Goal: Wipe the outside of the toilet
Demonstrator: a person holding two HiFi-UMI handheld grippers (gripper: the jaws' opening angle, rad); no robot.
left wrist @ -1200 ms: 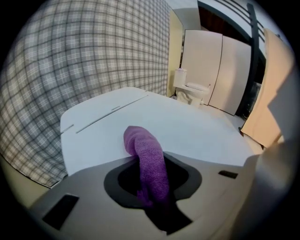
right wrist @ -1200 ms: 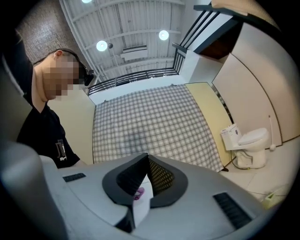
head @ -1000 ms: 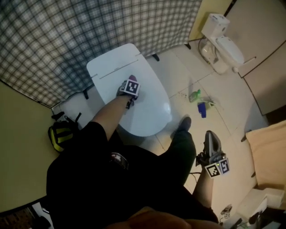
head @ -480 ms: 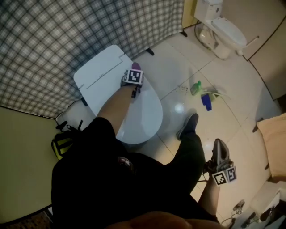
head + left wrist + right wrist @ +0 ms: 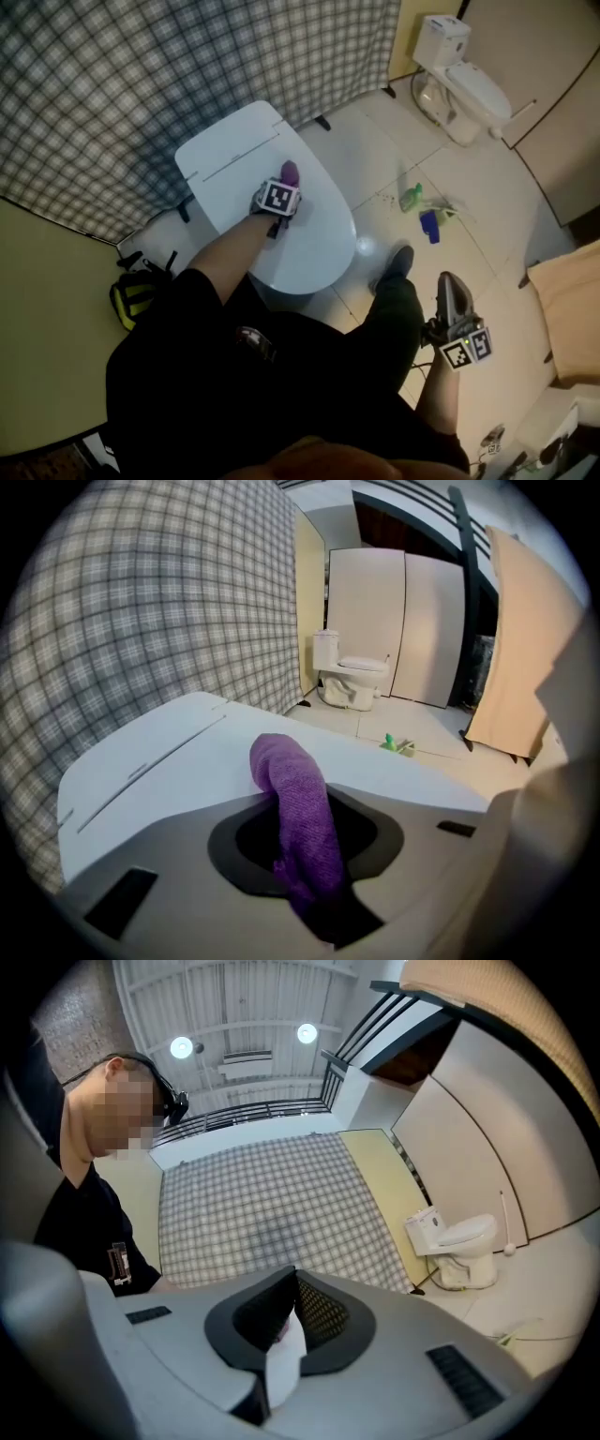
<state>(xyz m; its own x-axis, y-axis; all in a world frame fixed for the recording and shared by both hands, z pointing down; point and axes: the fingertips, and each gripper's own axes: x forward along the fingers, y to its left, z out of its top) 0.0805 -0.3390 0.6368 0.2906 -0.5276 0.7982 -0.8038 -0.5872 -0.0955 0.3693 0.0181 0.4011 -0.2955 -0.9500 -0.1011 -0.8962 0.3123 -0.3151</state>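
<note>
Head view: left gripper holds purple cloth down on the toilet lid, prob. to rub it. Right gripper hangs by the leg, out of the way.
Left gripper view: jaws pinch cloth tight.
Right gripper view: jaws closed on a white scrap, maybe paper.

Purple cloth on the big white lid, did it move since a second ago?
Yes. The left gripper, shut on the purple cloth, slid it up the toilet lid toward the tank, then back toward the middle. The right gripper stayed low by the person's side, fingers still pinching a white scrap. Nothing was let go.
</note>
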